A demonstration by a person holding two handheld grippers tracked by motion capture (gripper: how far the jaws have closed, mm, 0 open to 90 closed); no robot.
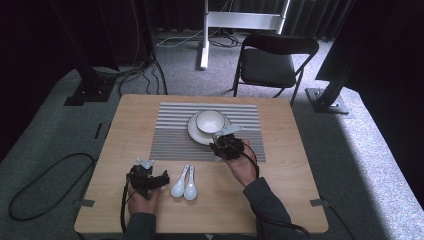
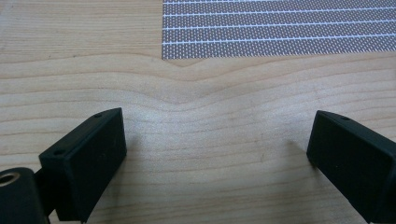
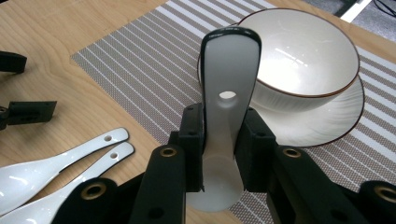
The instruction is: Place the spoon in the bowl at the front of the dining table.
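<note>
Room: dark curtains, grey carpet, a black folding chair [image 1: 274, 61] beyond a wooden tabletop [image 1: 280, 190].
Tabletop: a striped placemat [image 1: 175, 135] carries a white bowl [image 1: 210, 121] on a saucer [image 1: 196, 134]; two white spoons [image 1: 184, 183] lie side by side on bare wood near the person's edge.
Right claw [image 3: 223, 154]: pinching a third white spoon [image 3: 229, 84] across its handle, the pierced tip aimed toward the bowl, the scoop end hanging below the jaws.
Left claw [image 2: 215, 149]: spread wide over bare wood beside the two spoons, holding nothing.
Risk, slip: the glazed handle is smooth and narrow, so a tilt of the hand could likely let it slide or pivot in the grip.
Risk, knock: the tip sits near the bowl's rim; a hasty approach could chip it or shove the bowl off the saucer.
Risk, drop: releasing high could make the spoon bounce out.
</note>
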